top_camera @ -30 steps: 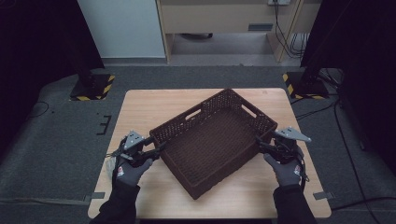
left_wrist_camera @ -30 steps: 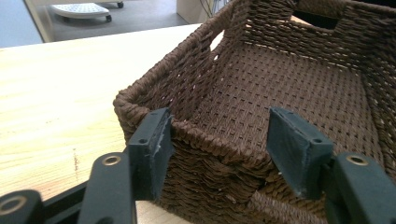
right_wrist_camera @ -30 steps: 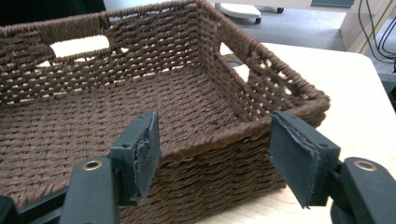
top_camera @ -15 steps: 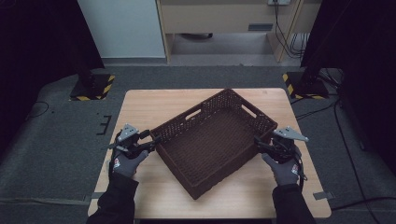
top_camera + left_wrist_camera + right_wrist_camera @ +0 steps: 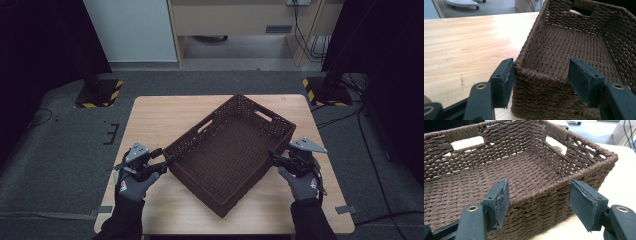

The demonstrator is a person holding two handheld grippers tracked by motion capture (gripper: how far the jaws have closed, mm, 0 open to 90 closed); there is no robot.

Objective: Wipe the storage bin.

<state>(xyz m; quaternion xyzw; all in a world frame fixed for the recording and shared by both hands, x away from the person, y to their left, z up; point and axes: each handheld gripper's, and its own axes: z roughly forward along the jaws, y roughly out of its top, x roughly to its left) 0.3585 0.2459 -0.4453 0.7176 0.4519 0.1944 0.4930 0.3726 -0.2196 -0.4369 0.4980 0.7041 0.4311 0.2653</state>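
Shifting slightly against the table [image 5: 165, 112], the basket [image 5: 230, 150] is sitting straddled by my left tool [image 5: 540, 77], just closing yet released, and my released right tool [image 5: 539, 200].

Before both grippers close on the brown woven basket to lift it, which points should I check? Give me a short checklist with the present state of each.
1. Left gripper straddles the basket wall near a corner, one jaw outside, one inside: ok.
2. Left jaws pressing the wall: not ok; the inner one stands apart, the outer looks just at the rim. They have just been closing a little.
3. Right gripper straddles the opposite wall: ok.
4. Right jaws pressing: not ok, gaps on both sides.
5. Basket empty: ok.
6. Basket lies fully on the table: ok.
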